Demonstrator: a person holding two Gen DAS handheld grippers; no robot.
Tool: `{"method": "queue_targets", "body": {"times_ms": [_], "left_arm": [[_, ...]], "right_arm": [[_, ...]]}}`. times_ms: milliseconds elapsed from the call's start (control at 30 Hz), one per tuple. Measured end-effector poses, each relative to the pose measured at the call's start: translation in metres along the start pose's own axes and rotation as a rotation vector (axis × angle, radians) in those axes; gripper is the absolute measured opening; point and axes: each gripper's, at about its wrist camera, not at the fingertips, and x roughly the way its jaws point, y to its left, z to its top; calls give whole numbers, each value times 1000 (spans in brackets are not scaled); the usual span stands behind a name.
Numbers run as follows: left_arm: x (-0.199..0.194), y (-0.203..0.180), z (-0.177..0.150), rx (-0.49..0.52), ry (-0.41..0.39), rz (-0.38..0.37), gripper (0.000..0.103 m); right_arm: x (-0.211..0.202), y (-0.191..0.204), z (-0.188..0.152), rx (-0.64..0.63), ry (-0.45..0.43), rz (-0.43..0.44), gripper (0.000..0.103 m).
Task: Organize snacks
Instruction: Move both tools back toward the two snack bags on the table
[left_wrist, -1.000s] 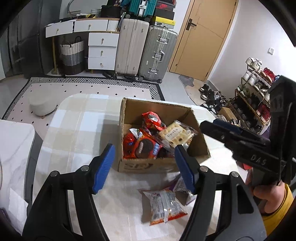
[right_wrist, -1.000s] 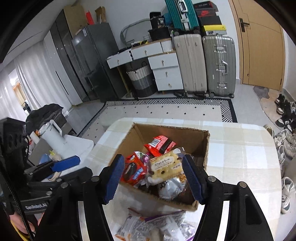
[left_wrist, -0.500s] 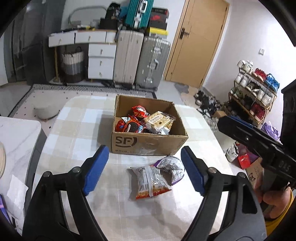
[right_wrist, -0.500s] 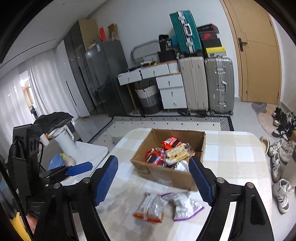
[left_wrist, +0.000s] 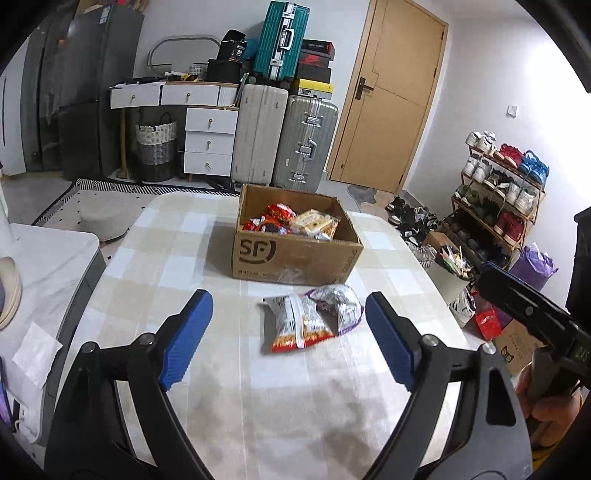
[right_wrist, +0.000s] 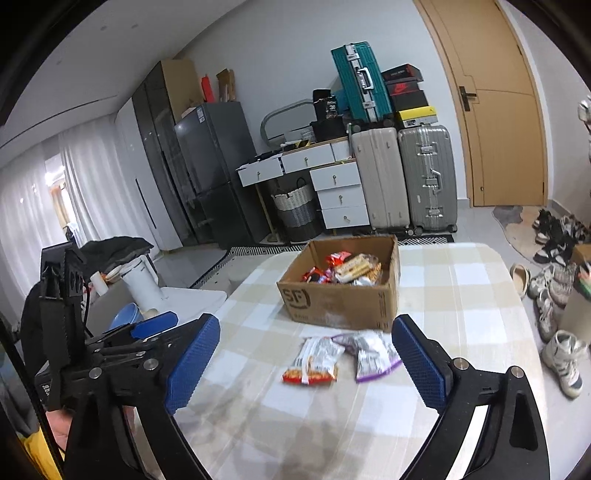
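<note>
Snack packets, a red-edged packet (left_wrist: 301, 325) and a purple-edged packet (left_wrist: 338, 304), lie touching at frame centre, before the filled cardboard box (left_wrist: 295, 254). Left gripper (left_wrist: 288, 341) and right gripper (right_wrist: 306, 363) hover low, jaws just widened, empty. Bare checked table (left_wrist: 155, 266) lies around.

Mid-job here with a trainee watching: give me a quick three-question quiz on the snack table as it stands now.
1. Multiple choice: How many snack packets lie on the table outside the cardboard box? A one, B two, C four.
2. True or false: the left gripper is clamped on the red-edged packet.
3. Fill in: the purple-edged packet lies between the box and the ______ gripper.

Key
1. B: the red-edged and purple-edged packets, side by side in front of the box.
2. False: both grippers are open and hold nothing; their jaws have just been opening.
3. right.
</note>
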Motion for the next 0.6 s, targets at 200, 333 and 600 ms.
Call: {"method": "queue_targets", "body": {"times_ms": [200, 333, 600], "left_arm": [[-5, -2, -28, 0, 15, 32, 88], [-2, -5, -41, 20, 27, 38, 94], [8, -10, -50, 39, 17, 50, 102]], "right_arm": [[-14, 3, -32, 2, -17, -1, 98], [-26, 9, -51, -16, -56, 13, 102], [-20, 10, -82, -1, -44, 28, 102]]}}
